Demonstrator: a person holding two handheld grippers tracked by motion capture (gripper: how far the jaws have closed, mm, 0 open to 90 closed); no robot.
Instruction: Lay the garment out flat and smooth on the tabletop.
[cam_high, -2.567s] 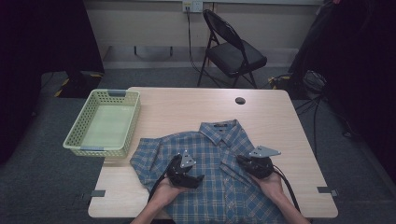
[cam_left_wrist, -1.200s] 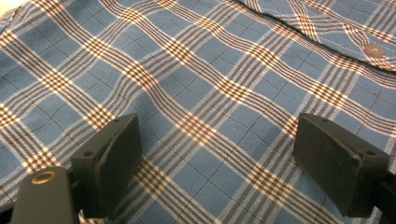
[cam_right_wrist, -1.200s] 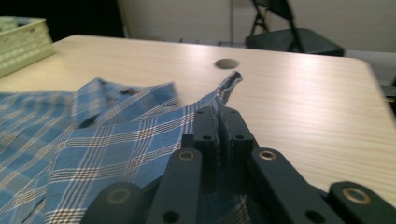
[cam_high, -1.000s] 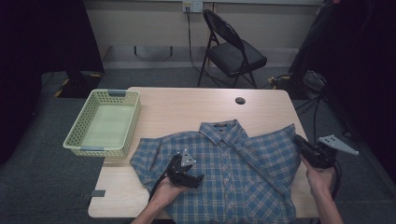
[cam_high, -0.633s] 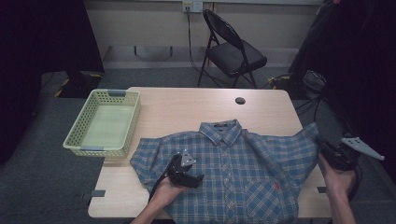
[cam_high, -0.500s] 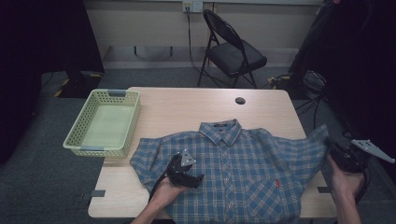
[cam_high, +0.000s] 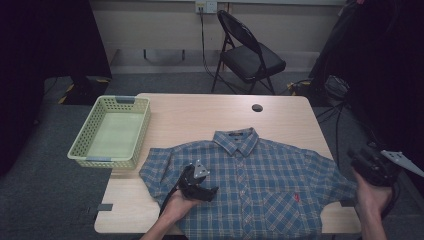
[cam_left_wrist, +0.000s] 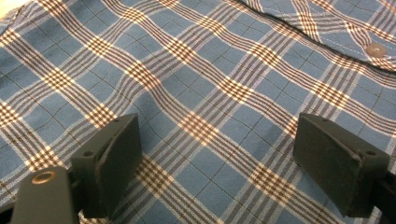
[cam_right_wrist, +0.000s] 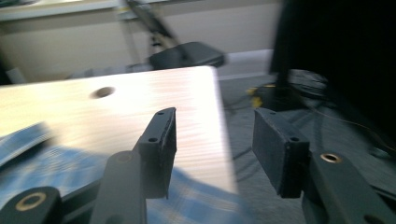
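Note:
A blue plaid shirt (cam_high: 260, 185) lies face up and spread flat on the near half of the wooden table (cam_high: 200, 112), collar toward the far side. My left gripper (cam_high: 200, 182) rests on the shirt's left front. Its jaws stand wide open (cam_left_wrist: 217, 135) over the flat cloth (cam_left_wrist: 210, 93) and pinch nothing. My right gripper (cam_high: 367, 162) hovers just off the table's right edge, beside the shirt's right sleeve (cam_high: 330, 175). Its jaws (cam_right_wrist: 215, 121) have just been opening, with nothing between them. The sleeve cloth (cam_right_wrist: 196, 196) lies blurred below them.
A pale green plastic basket (cam_high: 111, 131) sits on the table's left edge, overhanging it. A round black cable hole (cam_high: 257, 107) is in the far table top. A black folding chair (cam_high: 247, 55) stands behind the table. Dark equipment and cables lie on the floor at the right.
My right gripper drew the shirt's right side and sleeve out to the right, off the chest, then let go past the table edge. The left gripper stayed put.

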